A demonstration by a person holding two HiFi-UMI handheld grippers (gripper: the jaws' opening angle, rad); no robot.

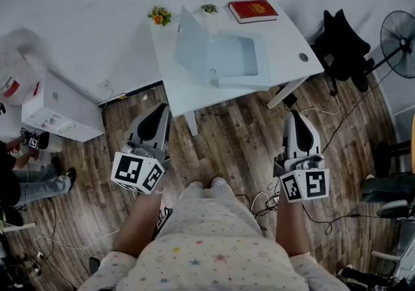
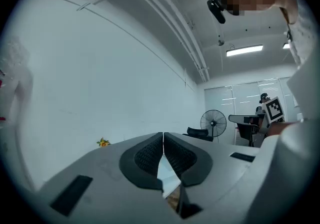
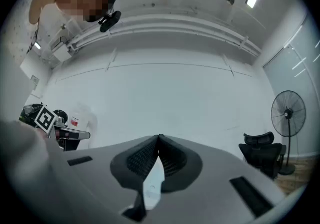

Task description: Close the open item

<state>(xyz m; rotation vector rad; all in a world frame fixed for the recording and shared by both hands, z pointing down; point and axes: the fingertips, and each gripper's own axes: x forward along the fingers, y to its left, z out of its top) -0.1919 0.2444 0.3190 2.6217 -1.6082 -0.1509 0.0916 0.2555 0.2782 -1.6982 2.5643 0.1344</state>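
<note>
A person stands back from a white tabletop [image 1: 288, 37] with a gripper in each hand, both held low over the wood floor and well short of the table edge. The left gripper [image 1: 160, 113] has its ribbed pads pressed together on nothing, and the right gripper [image 1: 296, 116] is likewise pinched closed and empty. Ahead and between them sits the open box [image 1: 237, 58], its lid [image 1: 190, 46] standing raised along the box's left side, apparently hinged on an edge running away from the person. That puts the lid nearer the left gripper, and closing it probably means swinging it rightward and down.
</note>
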